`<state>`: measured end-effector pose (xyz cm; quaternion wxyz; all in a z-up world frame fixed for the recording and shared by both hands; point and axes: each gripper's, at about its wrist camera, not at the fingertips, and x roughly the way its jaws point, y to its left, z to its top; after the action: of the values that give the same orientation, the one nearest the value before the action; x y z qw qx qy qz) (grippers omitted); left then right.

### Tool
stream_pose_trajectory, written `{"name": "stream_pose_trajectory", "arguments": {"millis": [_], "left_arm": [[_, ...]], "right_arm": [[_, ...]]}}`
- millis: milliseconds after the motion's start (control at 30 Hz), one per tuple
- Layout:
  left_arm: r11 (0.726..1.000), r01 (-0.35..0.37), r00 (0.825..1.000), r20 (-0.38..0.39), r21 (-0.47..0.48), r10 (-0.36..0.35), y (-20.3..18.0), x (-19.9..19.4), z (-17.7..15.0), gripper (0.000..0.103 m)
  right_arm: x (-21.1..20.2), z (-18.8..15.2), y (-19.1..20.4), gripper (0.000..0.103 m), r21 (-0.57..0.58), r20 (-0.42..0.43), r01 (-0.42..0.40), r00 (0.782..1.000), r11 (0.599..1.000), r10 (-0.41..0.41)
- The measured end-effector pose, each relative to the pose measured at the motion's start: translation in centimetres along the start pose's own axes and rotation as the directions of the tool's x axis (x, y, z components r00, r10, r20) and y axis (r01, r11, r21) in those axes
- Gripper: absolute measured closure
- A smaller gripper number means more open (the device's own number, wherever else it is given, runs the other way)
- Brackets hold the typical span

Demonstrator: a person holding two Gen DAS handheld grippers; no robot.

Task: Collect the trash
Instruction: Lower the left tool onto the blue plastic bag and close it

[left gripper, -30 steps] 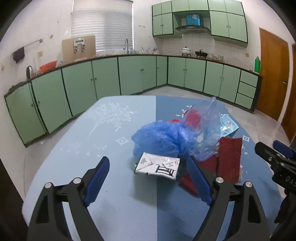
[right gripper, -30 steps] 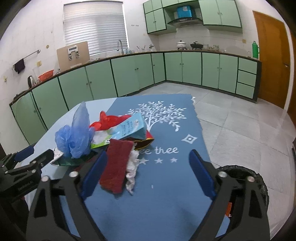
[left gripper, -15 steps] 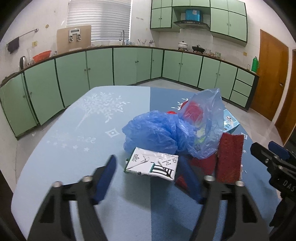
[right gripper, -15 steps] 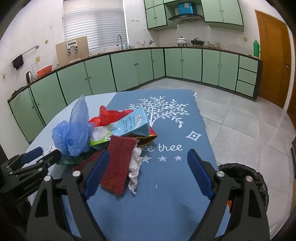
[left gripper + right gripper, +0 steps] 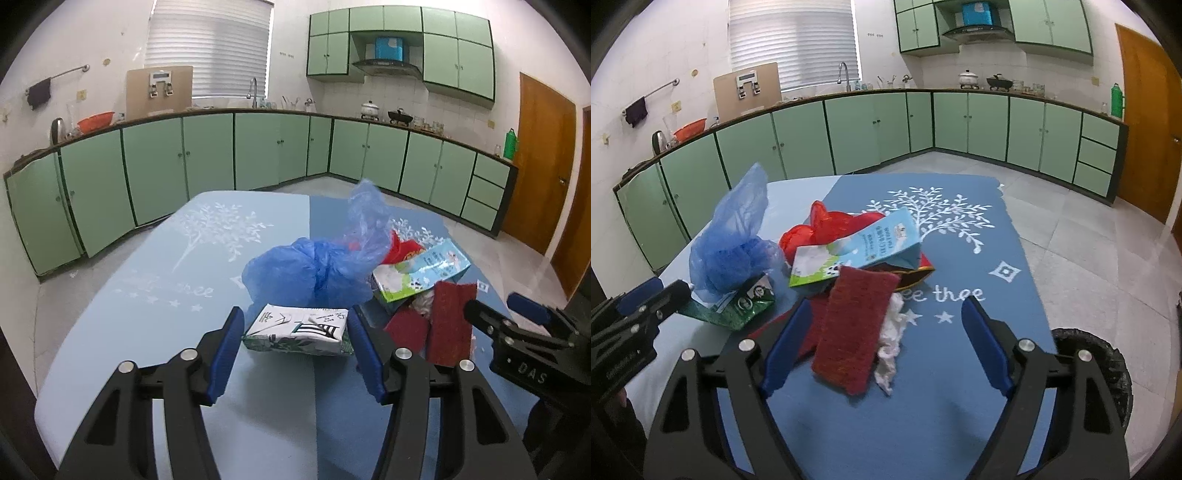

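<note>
So my left claw (image 5: 295, 325) has just been closing in and now it's got the white and green packet (image 5: 299, 328) right between the two blue pads (image 5: 227, 347), both pads sitting against the packet's short ends, so I'd call that a grip on it, at a middling width. The packet is lying flat on the table (image 5: 155, 317) at the near edge of the trash pile. Using that packet as my anchor: the crumpled blue plastic bag (image 5: 314, 269) is piled up right behind it and touching it, with one thin see-through flap sticking up. Off to the packet's right and a bit further back is the light blue and green milk carton (image 5: 417, 273) on its side, with some red plastic (image 5: 400, 245) poking out behind it. Right of the packet, near my other claw, are the red scrub pads (image 5: 448, 321), with a bit of crumpled white tissue (image 5: 892, 343) tucked beside them. My right claw (image 5: 882, 350) is spread wide and has eased in a touch, not gripping anything; one red pad and the tissue sit loose between its pads, nothing pressed. There's also a black bin (image 5: 1108, 369) on the floor past the table's right edge, well away from the packet.
</note>
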<state>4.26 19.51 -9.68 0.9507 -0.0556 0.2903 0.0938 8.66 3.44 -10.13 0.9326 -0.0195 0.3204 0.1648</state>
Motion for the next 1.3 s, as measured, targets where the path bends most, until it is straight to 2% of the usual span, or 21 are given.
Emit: {"name": "stream_pose_trajectory", "arguments": {"millis": [167, 267, 333, 367, 700, 833, 1067, 1100, 1167, 1233, 1300], "left_arm": [[1.000, 0.011, 1.000, -0.016, -0.001, -0.011, 0.1, 0.4, -0.2, 0.046], [1.000, 0.022, 0.998, -0.051, 0.001, -0.022, 0.2, 0.6, -0.1, 0.045], [0.999, 0.035, 0.998, -0.060, -0.026, -0.036, 0.6, 0.4, 0.1, 0.035], [0.999, 0.028, 0.998, -0.053, -0.034, -0.030, 0.8, 0.1, 0.3, 0.033], [0.997, 0.068, 0.998, -0.014, -0.025, -0.068, -0.9, 0.3, 3.2, 0.023], [0.998, 0.066, 0.998, -0.021, 0.006, -0.066, -2.3, 1.4, 4.0, 0.022], [0.999, 0.054, 0.995, -0.082, 0.004, -0.054, -3.2, 3.8, 4.0, 0.022], [0.999, 0.047, 0.995, -0.086, 0.006, -0.046, -3.2, 4.0, 4.0, 0.024], [0.999, 0.040, 0.995, -0.092, -0.002, -0.040, -2.9, 4.4, 3.9, 0.039], [0.999, 0.044, 0.993, -0.112, -0.023, -0.046, -2.4, 5.0, 3.7, 0.069], [0.997, 0.045, 0.992, -0.116, -0.054, -0.051, -1.5, 5.3, 3.4, 0.078]], "right_arm": [[0.1, 0.3, 0.5, 0.023, -0.013, 0.001, -0.006, 1.000, 1.000, 0.006], [0.2, 0.3, 0.3, 0.023, -0.009, -0.004, -0.001, 1.000, 1.000, 0.001], [0.2, 0.4, 0.0, 0.023, -0.004, -0.007, 0.004, 1.000, 1.000, -0.004], [0.3, 0.4, -0.1, 0.023, -0.003, -0.007, 0.007, 1.000, 1.000, -0.007], [0.3, 1.4, -0.9, 0.023, 0.002, 0.014, 0.022, 1.000, 1.000, -0.022], [0.5, 1.9, -1.6, 0.023, 0.015, 0.017, 0.035, 0.999, 0.999, -0.035], [1.3, 2.0, -2.3, 0.023, 0.015, 0.001, 0.048, 0.999, 0.999, -0.048], [1.3, 2.1, -2.3, 0.024, 0.016, 0.000, 0.048, 0.999, 0.999, -0.048], [1.4, 2.2, -2.5, 0.024, 0.017, -0.002, 0.048, 0.999, 0.999, -0.048], [1.6, 2.1, -2.5, 0.026, 0.018, -0.007, 0.046, 0.999, 0.999, -0.046], [1.8, 2.0, -2.4, 0.028, 0.016, -0.017, 0.040, 0.999, 0.999, -0.040]]}}
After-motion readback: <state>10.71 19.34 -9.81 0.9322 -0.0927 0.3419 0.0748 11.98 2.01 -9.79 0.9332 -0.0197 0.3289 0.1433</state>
